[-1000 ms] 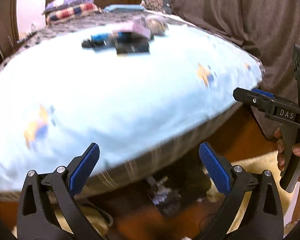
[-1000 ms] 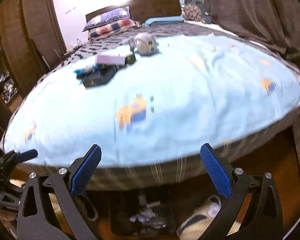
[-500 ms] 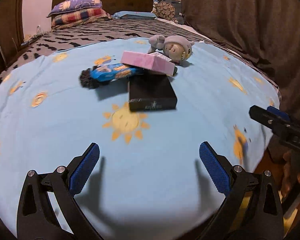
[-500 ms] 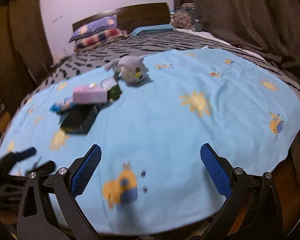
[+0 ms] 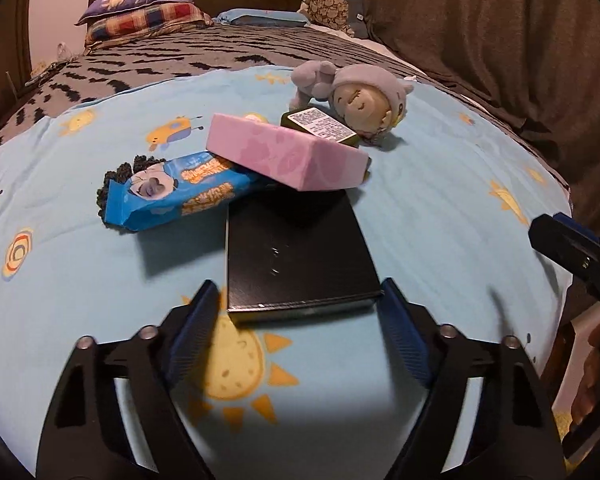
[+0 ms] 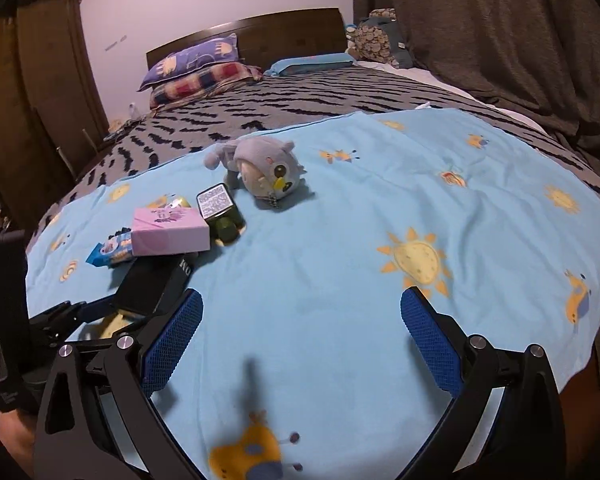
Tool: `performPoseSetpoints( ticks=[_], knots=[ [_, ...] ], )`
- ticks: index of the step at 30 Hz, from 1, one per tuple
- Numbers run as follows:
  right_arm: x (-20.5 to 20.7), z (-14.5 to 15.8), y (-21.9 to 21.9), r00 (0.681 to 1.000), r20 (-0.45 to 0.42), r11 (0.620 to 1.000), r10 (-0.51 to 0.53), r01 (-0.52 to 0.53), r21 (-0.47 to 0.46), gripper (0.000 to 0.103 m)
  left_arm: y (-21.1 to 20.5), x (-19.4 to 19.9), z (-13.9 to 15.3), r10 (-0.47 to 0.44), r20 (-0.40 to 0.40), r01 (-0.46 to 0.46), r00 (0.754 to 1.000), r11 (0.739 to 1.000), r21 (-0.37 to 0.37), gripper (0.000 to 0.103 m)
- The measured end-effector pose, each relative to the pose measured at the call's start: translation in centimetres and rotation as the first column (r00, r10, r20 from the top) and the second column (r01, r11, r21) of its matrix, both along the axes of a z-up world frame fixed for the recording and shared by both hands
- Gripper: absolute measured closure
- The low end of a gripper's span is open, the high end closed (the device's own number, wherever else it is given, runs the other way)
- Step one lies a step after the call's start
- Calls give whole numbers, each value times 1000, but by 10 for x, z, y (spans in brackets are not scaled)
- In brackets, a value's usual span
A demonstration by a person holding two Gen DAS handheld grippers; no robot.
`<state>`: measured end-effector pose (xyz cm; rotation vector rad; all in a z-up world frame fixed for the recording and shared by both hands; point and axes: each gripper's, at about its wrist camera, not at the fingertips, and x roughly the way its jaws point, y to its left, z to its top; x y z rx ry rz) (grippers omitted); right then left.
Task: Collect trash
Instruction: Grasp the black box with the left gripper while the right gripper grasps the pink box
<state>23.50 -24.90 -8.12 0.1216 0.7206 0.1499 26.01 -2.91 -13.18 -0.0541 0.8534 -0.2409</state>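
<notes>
Your left gripper (image 5: 298,312), fingers spread wide, flanks the near edge of the black box (image 5: 296,250) on the bed's blue sheet (image 5: 440,200), behind which lie the blue snack wrapper (image 5: 180,188) with unreadable orange lettering and the pink box (image 5: 284,152), while your right gripper (image 6: 300,336) is likewise apart.

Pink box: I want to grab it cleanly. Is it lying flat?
Tilted. The pink box leans on the black box and blue snack packet.

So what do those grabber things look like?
Both match. The left hand-held gripper and right hand-held gripper each have a black frame with cut-out holes, silver round bolts, and two flat fingers covered in bumpy blue pads. No cables show.
</notes>
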Motion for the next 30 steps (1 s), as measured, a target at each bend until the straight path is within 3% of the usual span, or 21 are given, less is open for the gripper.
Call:
performPoseSetpoints(
  ticks=[8,13,18,25,28,30],
  knots=[
    [21,-3,35,997,-15,997,70,-70,31,3,20,-18,10,-19,-10,19,1000,1000,17,34],
    [31,-5,70,988,-23,988,151,-150,41,4,49,-38,14,39,-10,-39,999,998,53,34],
    [46,-14,107,974,-56,976,219,-218,27,3,82,-47,14,110,0,-110,994,992,61,34],
    [73,-29,139,964,-115,968,239,-246,-50,4,98,-41,4,119,-10,-119,993,992,41,34],
    [86,-34,139,956,-148,967,252,-256,-6,8,98,-40,4,111,-3,-111,994,993,40,34],
    [88,-36,137,953,-158,965,260,-261,16,20,98,-39,4,109,-3,-109,994,993,35,34]
  ],
)
